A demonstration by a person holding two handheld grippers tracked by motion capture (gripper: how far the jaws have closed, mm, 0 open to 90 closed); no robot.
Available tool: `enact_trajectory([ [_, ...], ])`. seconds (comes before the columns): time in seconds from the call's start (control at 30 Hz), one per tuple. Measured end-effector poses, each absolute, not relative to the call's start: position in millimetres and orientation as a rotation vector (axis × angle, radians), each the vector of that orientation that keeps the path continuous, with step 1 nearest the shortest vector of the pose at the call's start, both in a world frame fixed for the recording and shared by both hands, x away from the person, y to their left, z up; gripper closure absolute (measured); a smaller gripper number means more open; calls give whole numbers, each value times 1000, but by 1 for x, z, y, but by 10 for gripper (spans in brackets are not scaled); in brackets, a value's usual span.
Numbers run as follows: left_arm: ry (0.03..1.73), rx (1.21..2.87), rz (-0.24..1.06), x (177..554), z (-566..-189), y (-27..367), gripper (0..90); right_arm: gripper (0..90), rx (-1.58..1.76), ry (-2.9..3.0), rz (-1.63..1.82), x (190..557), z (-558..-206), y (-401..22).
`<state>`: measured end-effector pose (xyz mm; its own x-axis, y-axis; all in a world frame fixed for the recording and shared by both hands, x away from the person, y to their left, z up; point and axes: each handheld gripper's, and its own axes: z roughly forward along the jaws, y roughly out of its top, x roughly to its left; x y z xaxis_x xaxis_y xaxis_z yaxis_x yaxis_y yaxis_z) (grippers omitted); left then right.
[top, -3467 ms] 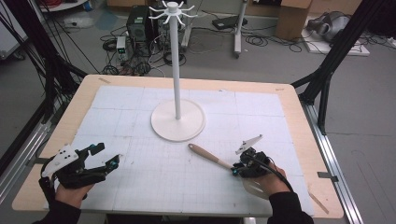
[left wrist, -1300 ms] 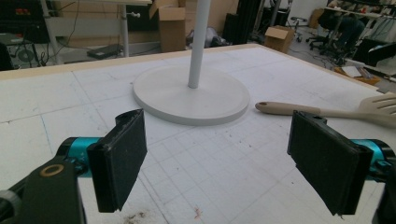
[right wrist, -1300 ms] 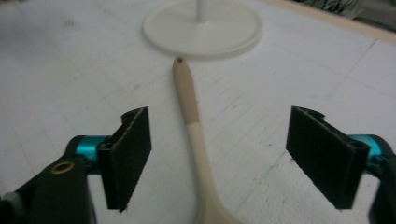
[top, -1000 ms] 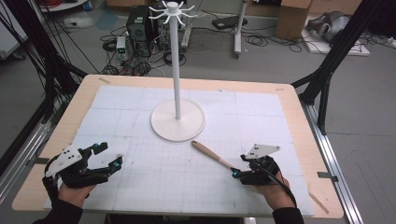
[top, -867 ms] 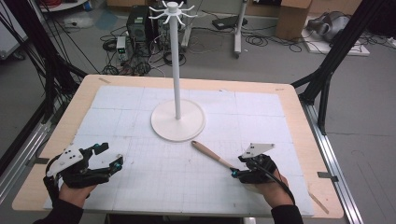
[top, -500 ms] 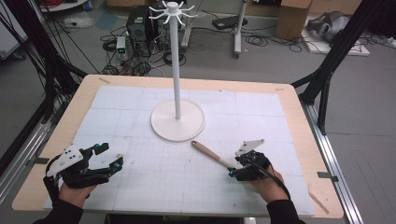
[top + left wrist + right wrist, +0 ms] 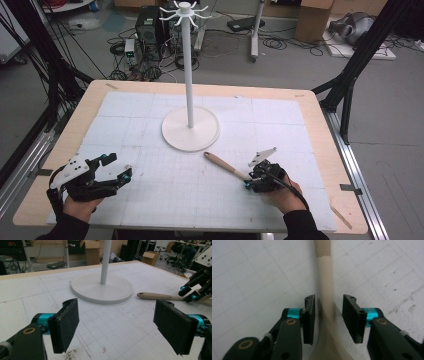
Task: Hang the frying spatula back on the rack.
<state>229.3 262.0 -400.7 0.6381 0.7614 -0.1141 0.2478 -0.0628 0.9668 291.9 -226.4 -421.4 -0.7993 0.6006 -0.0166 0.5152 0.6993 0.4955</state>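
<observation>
Right hand-held gripper [image 7: 328, 315] jaws just closing around spatula handle [image 7: 325, 285], not yet pressing, left hand-held gripper [image 7: 120, 327] wide open

Grey floor [image 7: 300, 70] (cables, cardboard boxes [image 7: 312, 20]) behind wooden table [image 7: 320, 125].

Beige wooden-handled utensil [image 7: 226, 165] flat on white mat

Even, diffuse overhead light fills the high view; the white mat [image 7: 150, 200] reads bright without glare, and shadows under the stand's base [image 7: 190, 131] are faint. The picture is soft and low in detail. In the left gripper view the near black pads [image 7: 65, 322] blur slightly — the background stays sharper. The right gripper view is blurred along the beige handle [image 7: 325, 277], its lower stretch smeared.
</observation>
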Motion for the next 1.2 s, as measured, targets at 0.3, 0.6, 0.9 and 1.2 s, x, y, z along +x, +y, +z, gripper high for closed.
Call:
enact_trajectory([
  [0.3, 852, 1622, 515, 230, -401, 261, 212, 769, 876, 2786, 679, 297, -419, -223],
  [0.6, 853, 1624, 515, 230, -401, 261, 213, 778, 935, 2747, 685, 294, -420, -223],
  [0.9, 861, 1623, 516, 230, -401, 262, 215, 778, 1028, 2722, 818, 295, -423, -233],
  [1.2, 861, 1622, 525, 229, -401, 261, 216, 778, 987, 2700, 988, 286, -411, -230],
])
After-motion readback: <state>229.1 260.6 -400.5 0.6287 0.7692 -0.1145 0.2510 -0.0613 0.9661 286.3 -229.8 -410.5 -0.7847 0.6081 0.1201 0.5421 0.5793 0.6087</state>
